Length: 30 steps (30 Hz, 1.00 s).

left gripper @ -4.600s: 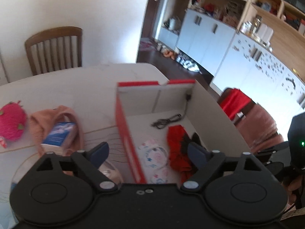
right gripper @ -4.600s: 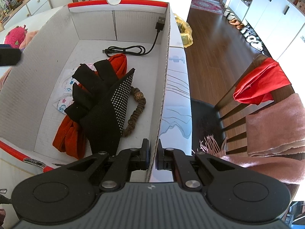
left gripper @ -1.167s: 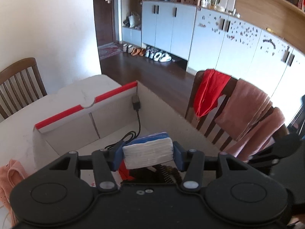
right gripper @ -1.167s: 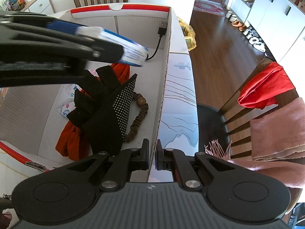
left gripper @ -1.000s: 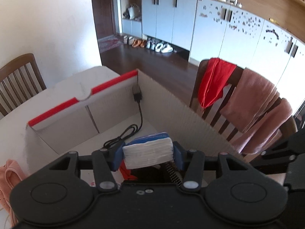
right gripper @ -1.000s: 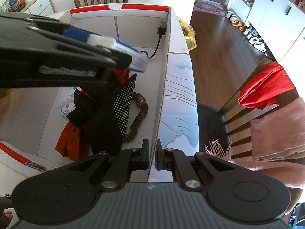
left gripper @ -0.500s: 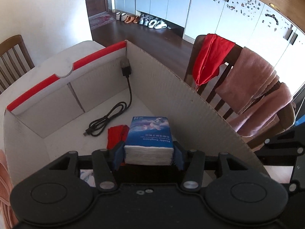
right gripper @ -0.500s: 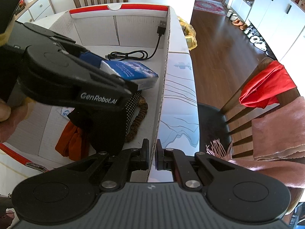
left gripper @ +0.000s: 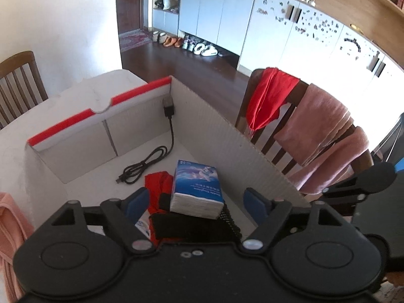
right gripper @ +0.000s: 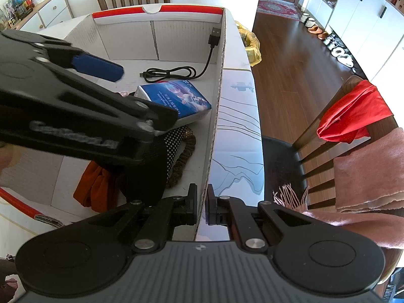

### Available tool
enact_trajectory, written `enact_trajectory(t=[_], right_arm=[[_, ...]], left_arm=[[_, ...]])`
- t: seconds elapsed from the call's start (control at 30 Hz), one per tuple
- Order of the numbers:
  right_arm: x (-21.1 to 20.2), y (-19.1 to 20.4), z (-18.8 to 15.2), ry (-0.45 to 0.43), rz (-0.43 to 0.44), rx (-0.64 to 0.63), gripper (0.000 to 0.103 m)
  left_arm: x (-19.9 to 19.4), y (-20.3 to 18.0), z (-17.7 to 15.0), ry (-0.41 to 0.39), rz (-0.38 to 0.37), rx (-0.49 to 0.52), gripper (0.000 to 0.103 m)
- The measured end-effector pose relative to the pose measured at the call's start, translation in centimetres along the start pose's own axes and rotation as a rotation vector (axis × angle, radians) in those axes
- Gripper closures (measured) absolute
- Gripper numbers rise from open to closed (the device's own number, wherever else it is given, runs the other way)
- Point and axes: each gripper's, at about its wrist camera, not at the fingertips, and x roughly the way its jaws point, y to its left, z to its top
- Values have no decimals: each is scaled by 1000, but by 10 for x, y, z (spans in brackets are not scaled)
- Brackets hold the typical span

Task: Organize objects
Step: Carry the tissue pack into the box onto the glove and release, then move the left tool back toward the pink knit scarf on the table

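Now, left gripper (left gripper: 194, 202): jaws have just been spreading, standing clear of the tissue pack (left gripper: 197, 188), nothing pinched.
Right gripper (right gripper: 201, 203): pinching the box wall (right gripper: 214, 126), steadying it.
Tissue pack: lying inside the box, perched on the black glove (left gripper: 186, 224).
Risk: perching unevenly, it is likely sliding off; a withdrawing pad could be snagging it.

White table (right gripper: 237, 116) w/ cardboard box (right gripper: 214, 116)
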Motion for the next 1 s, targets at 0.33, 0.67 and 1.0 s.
enact_trajectory(t=[0.33,0.67,1.0], right_arm=[[0,0,0,0,-1,0,98],[-2,-4,0,-8,-7,0,98],[-5,-3,6,-16,-21,-15,98]], left_arm=[[-42,9,2,-98,24,-60,23],[-80,35,-13,-166,73,-126,17],[-116,77,-51,-217,218,-234,5]])
